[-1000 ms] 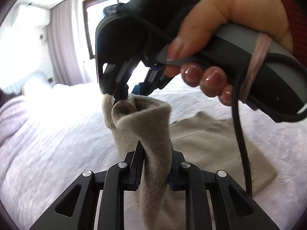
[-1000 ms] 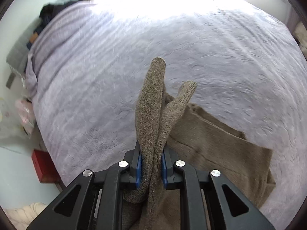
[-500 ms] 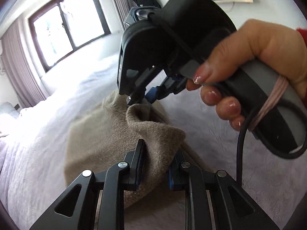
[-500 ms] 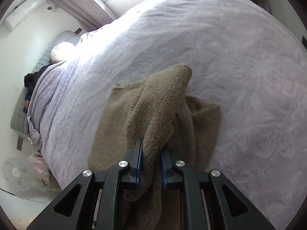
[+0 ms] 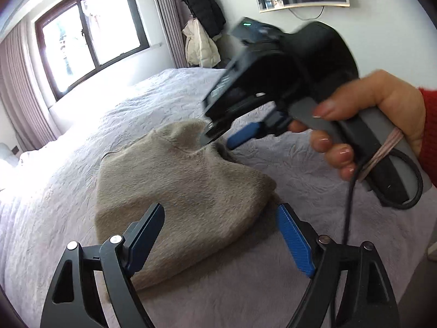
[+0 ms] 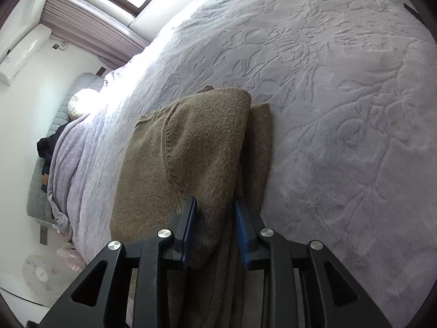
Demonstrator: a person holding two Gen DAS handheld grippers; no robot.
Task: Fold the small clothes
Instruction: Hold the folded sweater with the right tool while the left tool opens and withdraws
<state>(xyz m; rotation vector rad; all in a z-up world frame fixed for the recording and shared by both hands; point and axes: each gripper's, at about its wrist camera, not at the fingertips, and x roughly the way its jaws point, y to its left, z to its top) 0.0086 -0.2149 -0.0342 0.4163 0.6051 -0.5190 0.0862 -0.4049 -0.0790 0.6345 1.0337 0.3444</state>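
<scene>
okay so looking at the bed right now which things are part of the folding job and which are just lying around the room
Part of the job:
brown knit garment
left gripper, opening, off the cloth
right gripper, opening, cloth between its fingers
bedspread

Lying about:
hanging coats
dark clothes by the headboard

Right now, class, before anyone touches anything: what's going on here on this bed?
A person is folding a small brown knitted garment on a lilac bedspread, with a hand-held claw in each hand. The garment lies folded over on itself. The left claw is opening, its fingers wide and clear of the cloth. The right claw, held in a hand with a red sleeve, is opening too, with a fold of the garment between its fingers.
</scene>
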